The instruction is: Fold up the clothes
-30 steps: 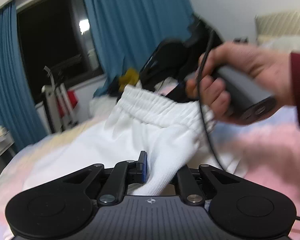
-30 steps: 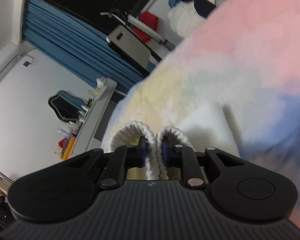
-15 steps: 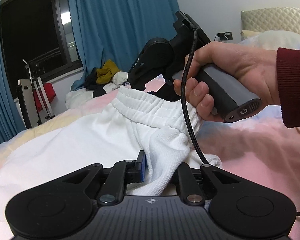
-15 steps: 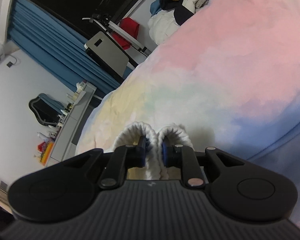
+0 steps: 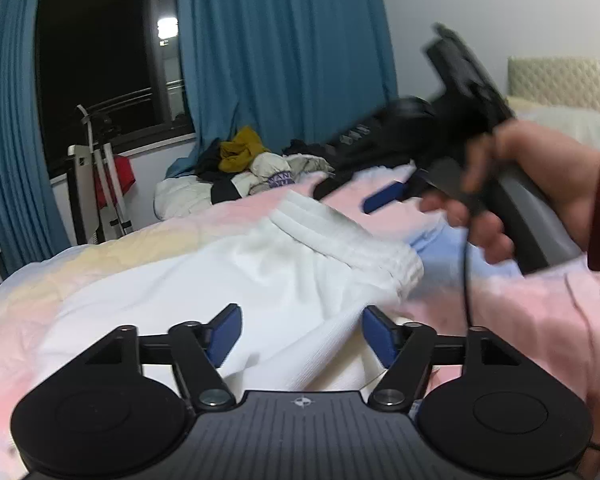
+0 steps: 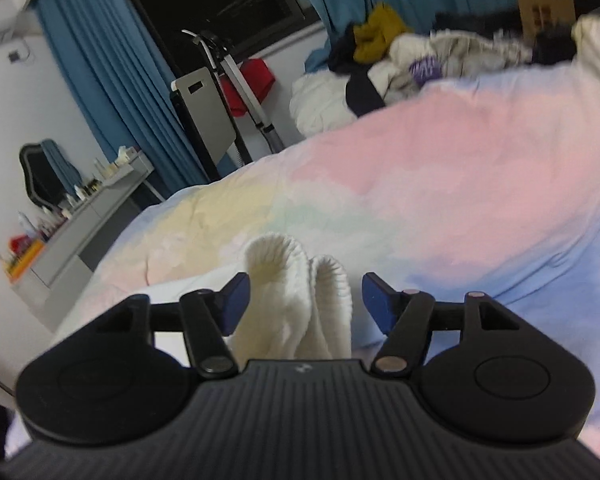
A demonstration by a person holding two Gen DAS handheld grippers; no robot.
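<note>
Both claws opening: left gripper (image 5: pixel 300 334) and right gripper (image 6: pixel 305 300) releasing white ribbed-waistband cotton trousers (image 5: pixel 228 280), fabric loose between pads. Back straight out, lower centre, no snagging.

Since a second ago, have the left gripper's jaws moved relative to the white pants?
Yes. The left gripper was clamped on the white pants; now its jaws are opening, pads spread clear of the fabric fold between them.

Soft indoor light, night outside, motion blur on your right side.
Your window (image 5: pixel 100 76) is black with one lamp reflection; your right hand (image 5: pixel 520 184) smears badly; the clothes pile (image 6: pixel 420 52) blurs; fisheye bends the curtains (image 5: pixel 284 48), corners vignette dark.
</note>
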